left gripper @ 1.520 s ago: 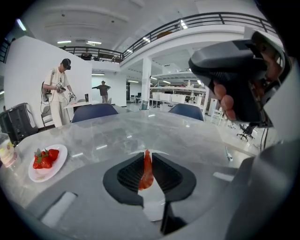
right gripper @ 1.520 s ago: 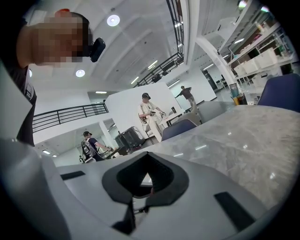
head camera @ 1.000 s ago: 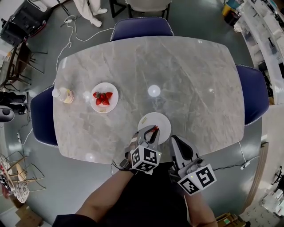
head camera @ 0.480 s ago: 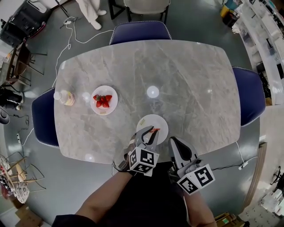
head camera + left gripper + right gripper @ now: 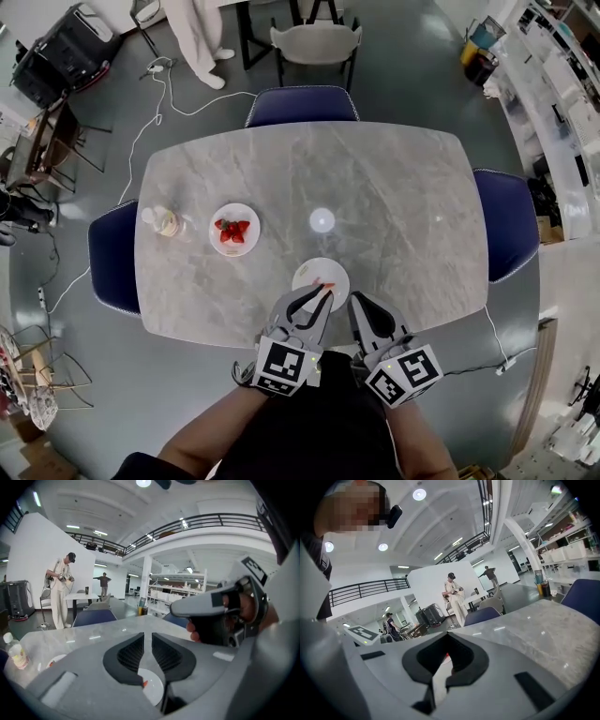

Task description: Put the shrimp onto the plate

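A small white plate (image 5: 333, 272) sits near the table's front edge with a red shrimp (image 5: 325, 286) lying on it. My left gripper (image 5: 322, 295) hovers just in front of that plate, tips at the plate's near rim. In the left gripper view its jaws (image 5: 146, 637) stand a narrow gap apart with nothing between them, and the plate (image 5: 153, 693) and shrimp (image 5: 145, 683) show beneath them. My right gripper (image 5: 356, 302) hangs beside it to the right, off the plate. In its own view that gripper (image 5: 448, 637) is shut and empty.
A second white plate (image 5: 217, 242) with red pieces stands at the left of the marble table (image 5: 403, 206), and a small bottle (image 5: 167, 223) stands left of it. Blue chairs (image 5: 302, 105) surround the table. A person (image 5: 202, 33) stands beyond the far side.
Both grippers have drawn back toward me from the small plate. The shrimp, earlier at the left gripper's tips, now lies on the plate. The head camera has risen, so the table looks smaller.
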A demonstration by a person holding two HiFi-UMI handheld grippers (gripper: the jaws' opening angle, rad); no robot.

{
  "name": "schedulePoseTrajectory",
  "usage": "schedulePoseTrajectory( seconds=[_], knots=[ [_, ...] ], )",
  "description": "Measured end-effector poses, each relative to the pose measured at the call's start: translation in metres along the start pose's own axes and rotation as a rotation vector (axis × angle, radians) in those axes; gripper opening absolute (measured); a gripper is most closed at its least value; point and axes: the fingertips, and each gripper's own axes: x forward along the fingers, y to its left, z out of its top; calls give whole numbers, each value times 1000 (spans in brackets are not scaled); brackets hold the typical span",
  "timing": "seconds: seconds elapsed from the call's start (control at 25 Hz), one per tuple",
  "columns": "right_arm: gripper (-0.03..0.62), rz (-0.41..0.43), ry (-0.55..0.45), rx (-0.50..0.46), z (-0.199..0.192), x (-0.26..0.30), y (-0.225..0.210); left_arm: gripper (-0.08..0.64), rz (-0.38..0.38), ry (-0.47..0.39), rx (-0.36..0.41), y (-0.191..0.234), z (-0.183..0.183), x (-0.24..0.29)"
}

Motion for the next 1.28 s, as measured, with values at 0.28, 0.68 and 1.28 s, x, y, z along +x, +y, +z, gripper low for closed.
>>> schedulePoseTrajectory(
  seconds=[0.28, 0.68, 1.28],
  knots=[
    [2, 37, -38, -57, 38, -4, 29, 9, 30, -138, 2, -3, 71, -43],
    [2, 67, -98, -169, 89, -11, 61, 8, 8, -230, -53, -5, 136, -76],
    [0, 114, -142, -283, 147, -26, 102, 8, 33, -368, -29, -16, 200, -116]
  ],
)
